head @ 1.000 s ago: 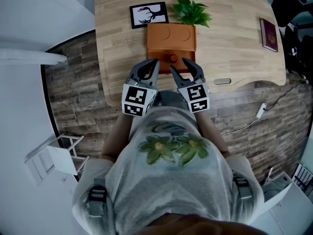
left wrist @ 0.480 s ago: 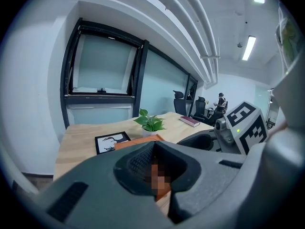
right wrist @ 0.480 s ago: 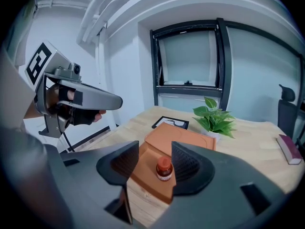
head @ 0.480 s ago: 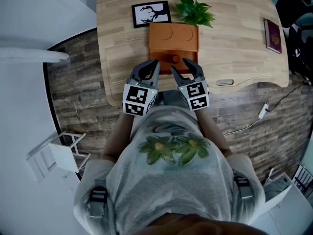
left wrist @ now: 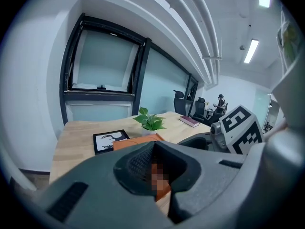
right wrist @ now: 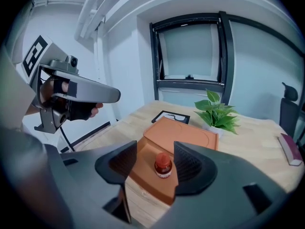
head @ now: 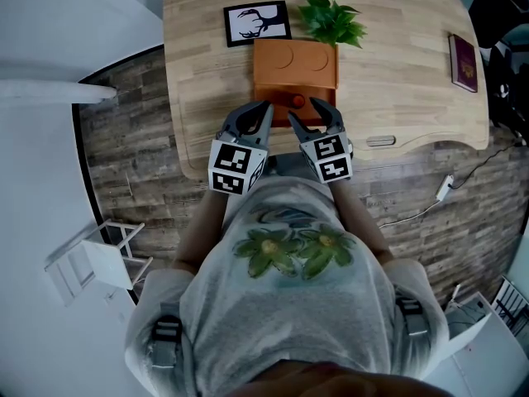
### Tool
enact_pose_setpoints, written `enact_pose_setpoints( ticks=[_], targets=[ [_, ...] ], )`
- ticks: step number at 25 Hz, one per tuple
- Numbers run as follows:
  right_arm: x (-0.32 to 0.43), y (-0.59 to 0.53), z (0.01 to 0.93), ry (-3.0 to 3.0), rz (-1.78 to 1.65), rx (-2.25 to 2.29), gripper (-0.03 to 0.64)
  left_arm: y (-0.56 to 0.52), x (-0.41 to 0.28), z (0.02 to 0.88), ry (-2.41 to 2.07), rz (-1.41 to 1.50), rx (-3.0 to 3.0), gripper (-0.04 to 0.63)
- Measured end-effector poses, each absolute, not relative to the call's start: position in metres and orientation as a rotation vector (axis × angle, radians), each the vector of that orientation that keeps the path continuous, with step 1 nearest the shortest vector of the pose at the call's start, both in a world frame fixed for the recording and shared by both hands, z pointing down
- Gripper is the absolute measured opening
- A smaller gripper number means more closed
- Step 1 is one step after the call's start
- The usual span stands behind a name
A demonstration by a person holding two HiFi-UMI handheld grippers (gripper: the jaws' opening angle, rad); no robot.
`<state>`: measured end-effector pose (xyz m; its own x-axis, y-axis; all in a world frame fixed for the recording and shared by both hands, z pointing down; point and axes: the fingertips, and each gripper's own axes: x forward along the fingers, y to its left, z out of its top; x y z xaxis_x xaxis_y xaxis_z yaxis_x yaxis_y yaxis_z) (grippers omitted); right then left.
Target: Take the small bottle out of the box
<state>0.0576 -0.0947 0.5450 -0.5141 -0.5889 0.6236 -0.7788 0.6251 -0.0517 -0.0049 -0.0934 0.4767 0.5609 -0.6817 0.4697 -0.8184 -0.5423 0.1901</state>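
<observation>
Your R tongs (right wrist: 156,150) just spread wide round small bottle (right wrist: 163,165), not touching, in box (right wrist: 183,130) at 12 o'clock; L tongs (left wrist: 153,151) pinched together, empty.

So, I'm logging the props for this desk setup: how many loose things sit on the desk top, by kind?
Framed deer picture: 1
Potted plant: 1
Orange box: 1
Small red-capped bottle, standing in the box: 1
Dark red book: 1
Total: 5
</observation>
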Motion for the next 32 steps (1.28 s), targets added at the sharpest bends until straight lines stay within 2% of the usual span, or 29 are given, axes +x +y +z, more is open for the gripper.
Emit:
enact_pose_setpoints(
  ticks=[32],
  targets=[
    [0.056,-0.12,0.605,-2.175,0.53,0.924,0.232,-0.118,-0.008,0.491,-1.178,0.568,2.391,0.008]
  ],
)
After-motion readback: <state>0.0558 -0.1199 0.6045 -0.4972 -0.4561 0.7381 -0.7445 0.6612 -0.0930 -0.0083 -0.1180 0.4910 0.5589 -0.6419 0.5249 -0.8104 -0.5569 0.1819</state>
